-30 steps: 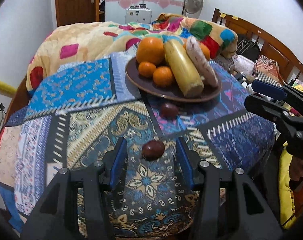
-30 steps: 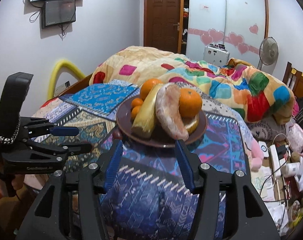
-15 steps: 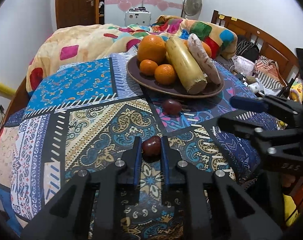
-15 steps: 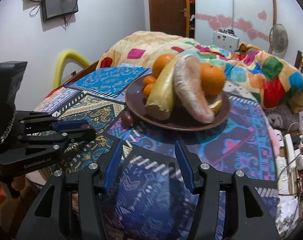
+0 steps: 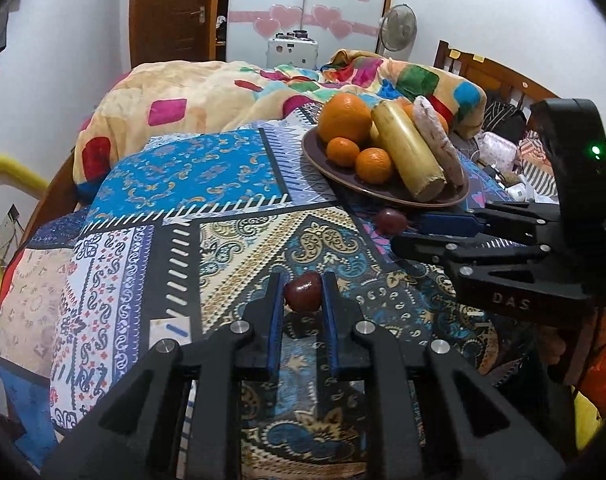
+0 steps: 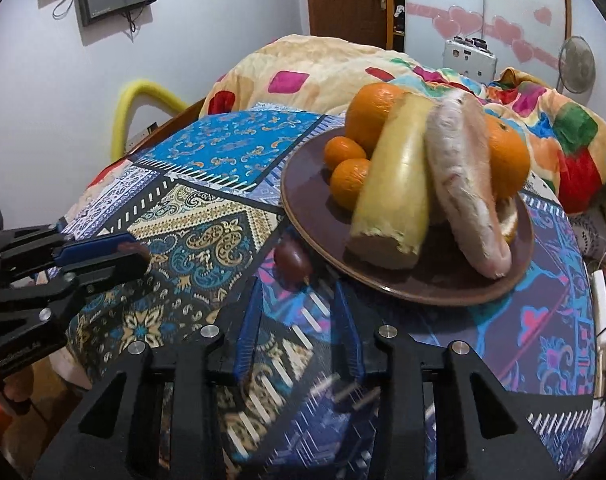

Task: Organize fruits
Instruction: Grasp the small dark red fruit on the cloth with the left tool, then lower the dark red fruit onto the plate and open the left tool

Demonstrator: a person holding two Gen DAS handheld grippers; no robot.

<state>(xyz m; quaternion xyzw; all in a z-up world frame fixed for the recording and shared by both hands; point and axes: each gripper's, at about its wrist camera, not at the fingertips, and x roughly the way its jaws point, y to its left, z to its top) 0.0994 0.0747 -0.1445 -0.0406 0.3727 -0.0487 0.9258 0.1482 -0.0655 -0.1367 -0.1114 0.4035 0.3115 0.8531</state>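
Observation:
My left gripper (image 5: pixel 301 280) is shut on a small dark red fruit (image 5: pixel 303 296) just above the patterned cloth (image 5: pixel 231 248). A second dark red fruit (image 6: pixel 289 258) lies on the cloth beside the brown plate (image 6: pixel 303 216). It sits just ahead of my right gripper (image 6: pixel 297 286), whose jaws are closing without touching it. In the left wrist view this fruit (image 5: pixel 390 221) is at the tips of the right gripper (image 5: pixel 413 232). The plate (image 5: pixel 327 168) holds oranges (image 5: pixel 345 118), a long yellow fruit (image 5: pixel 407 152) and a long pinkish one (image 5: pixel 437 140).
A colourful quilt (image 5: pixel 207 96) is heaped behind the plate. A wooden headboard (image 5: pixel 495 76) and clutter are at the right, a yellow curved bar (image 6: pixel 143 96) at the left. The cloth's edge drops off close to both grippers.
The left gripper's jaws closed onto the near dark red fruit. The right gripper moved forward and down to the fruit beside the plate, and its jaws narrowed.

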